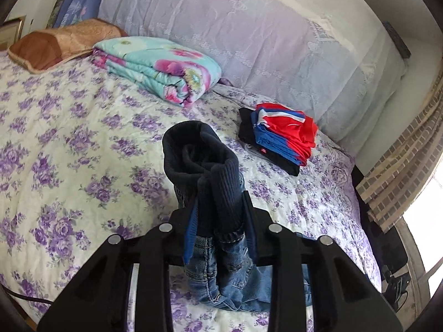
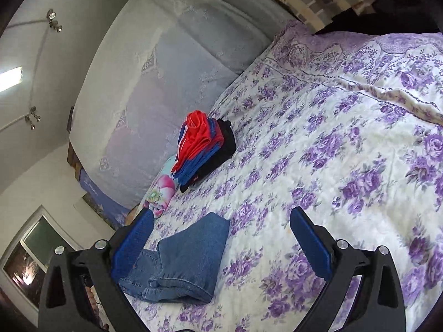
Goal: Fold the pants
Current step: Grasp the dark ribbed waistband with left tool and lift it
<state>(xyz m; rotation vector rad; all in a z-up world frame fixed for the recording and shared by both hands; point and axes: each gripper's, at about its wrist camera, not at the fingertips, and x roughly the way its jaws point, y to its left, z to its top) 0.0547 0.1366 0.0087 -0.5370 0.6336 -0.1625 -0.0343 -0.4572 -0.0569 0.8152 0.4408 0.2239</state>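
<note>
My left tool (image 1: 218, 221) is clamped on the dark ribbed waistband of the jeans (image 1: 221, 271), holding that end up off the bed (image 1: 69, 127) while the denim hangs below. My right tool (image 2: 221, 238) stands wide open and holds nothing, above the jeans' folded legs lying on the flowered bedspread near a stack of folded clothes (image 2: 205, 149).

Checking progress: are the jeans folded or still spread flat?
Partly folded: the jeans lie bunched and doubled on the bedspread, dark ribbed waistband end lifted in the left gripper.
</note>
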